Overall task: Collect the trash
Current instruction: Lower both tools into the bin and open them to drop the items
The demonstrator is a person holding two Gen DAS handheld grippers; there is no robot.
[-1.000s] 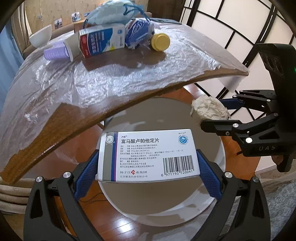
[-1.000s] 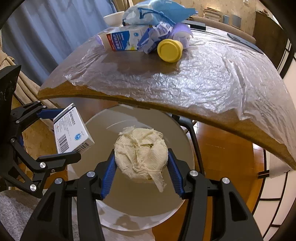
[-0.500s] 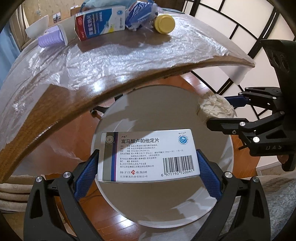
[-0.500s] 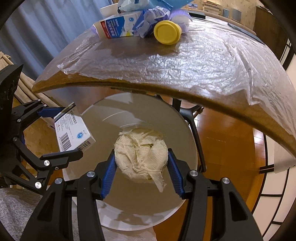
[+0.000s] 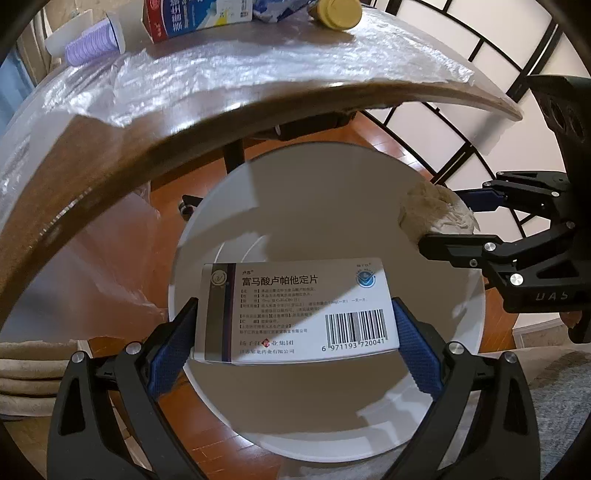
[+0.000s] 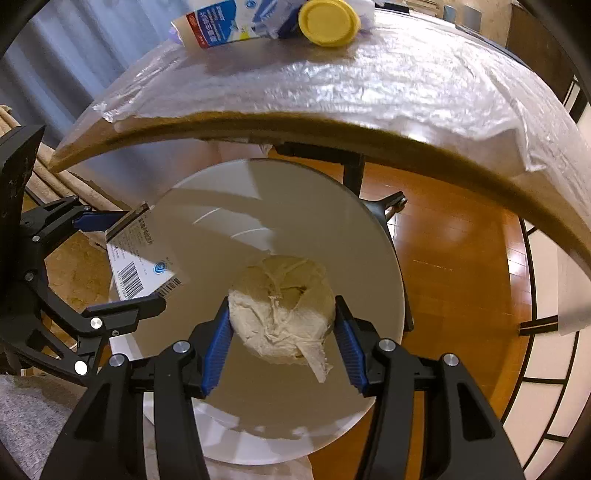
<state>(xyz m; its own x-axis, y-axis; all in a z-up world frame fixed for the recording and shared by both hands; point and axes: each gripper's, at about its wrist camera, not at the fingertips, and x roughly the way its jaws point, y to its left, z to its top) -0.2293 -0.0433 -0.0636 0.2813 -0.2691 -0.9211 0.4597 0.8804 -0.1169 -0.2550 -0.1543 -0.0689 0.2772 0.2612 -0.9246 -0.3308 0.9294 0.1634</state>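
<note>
Round white bin (image 5: 469, 373) below, left tongs (image 5: 295, 328) clamping medicine box (image 5: 295, 310) crosswise (barcode right), right tongs (image 6: 282, 325) gripping tissue wad (image 6: 280, 306).

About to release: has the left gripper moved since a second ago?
Yes. The left gripper, shut on the box, has dropped away from the table edge, now lying fully over the white bin.

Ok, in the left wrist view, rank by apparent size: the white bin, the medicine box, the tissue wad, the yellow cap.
1. White bin
2. Medicine box, though it sits nearest the camera in the left claw, which inflates it
3. Tissue wad
4. Yellow cap, far off and cropped, so its rank is unsure
</note>
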